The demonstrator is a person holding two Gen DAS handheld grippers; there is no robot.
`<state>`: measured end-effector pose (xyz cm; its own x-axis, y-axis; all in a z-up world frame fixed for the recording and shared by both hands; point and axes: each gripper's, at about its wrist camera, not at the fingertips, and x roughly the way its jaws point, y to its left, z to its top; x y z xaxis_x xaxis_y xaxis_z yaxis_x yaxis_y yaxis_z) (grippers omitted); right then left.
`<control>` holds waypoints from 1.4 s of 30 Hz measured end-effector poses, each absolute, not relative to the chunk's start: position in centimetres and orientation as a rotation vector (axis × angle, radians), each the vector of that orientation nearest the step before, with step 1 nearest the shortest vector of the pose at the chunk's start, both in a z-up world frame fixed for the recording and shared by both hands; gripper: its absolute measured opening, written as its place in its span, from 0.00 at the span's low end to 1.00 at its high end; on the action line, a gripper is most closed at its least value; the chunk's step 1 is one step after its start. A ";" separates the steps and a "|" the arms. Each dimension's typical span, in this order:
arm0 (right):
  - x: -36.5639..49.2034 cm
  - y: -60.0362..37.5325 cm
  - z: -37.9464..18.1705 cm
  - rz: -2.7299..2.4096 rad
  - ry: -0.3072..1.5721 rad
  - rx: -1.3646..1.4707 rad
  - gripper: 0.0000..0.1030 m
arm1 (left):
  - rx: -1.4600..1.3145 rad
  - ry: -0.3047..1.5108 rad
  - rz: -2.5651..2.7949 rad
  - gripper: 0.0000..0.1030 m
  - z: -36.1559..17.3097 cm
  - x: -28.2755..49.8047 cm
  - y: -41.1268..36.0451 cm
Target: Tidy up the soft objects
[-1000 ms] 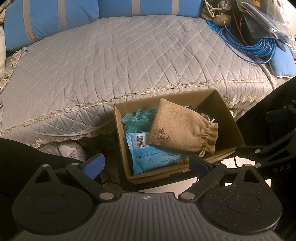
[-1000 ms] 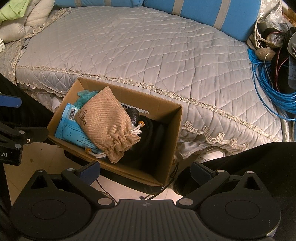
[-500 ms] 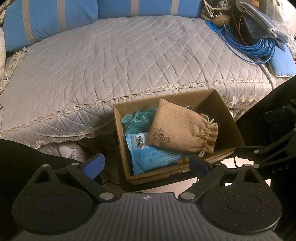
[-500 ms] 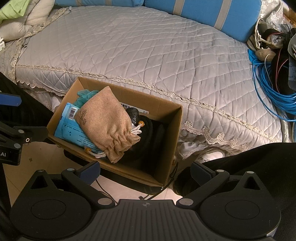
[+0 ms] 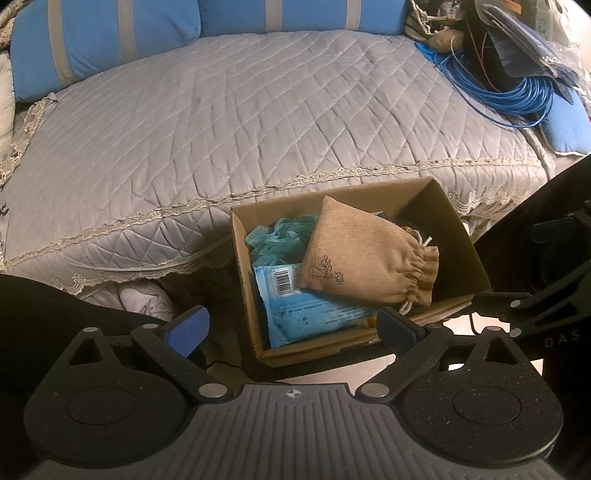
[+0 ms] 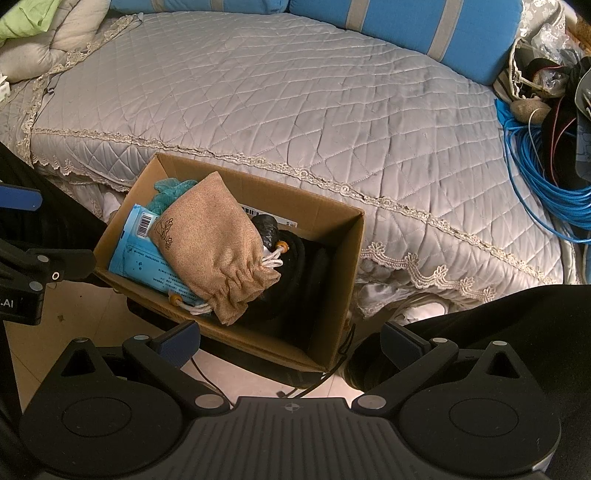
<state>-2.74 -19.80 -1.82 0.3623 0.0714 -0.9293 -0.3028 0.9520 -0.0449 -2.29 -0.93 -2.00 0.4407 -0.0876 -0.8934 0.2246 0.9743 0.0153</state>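
A cardboard box (image 5: 417, 190) (image 6: 334, 321) stands on the floor against the sofa's front. Inside lie a tan drawstring pouch (image 5: 369, 254) (image 6: 214, 243), a blue plastic packet (image 5: 310, 314) (image 6: 136, 254) under it, a teal mesh cloth (image 5: 277, 236) (image 6: 170, 188) at the back corner, and dark items (image 6: 299, 277) on the right side. My left gripper (image 5: 291, 326) hovers open above the box's near edge, nothing between its fingers. My right gripper (image 6: 291, 341) is also open and empty, over the box's front right wall.
The grey quilted sofa seat (image 5: 258, 110) (image 6: 295, 96) is bare, with blue striped cushions (image 5: 110, 33) at the back. A coil of blue cable (image 5: 517, 96) (image 6: 546, 184) and clutter fill its right end. A white shoe (image 5: 144, 299) lies on the floor left of the box.
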 end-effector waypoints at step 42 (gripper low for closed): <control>-2.8 -19.7 -1.8 0.241 1.177 -0.226 1.00 | 0.130 1.093 -0.199 0.96 -2.0 -2.3 -0.9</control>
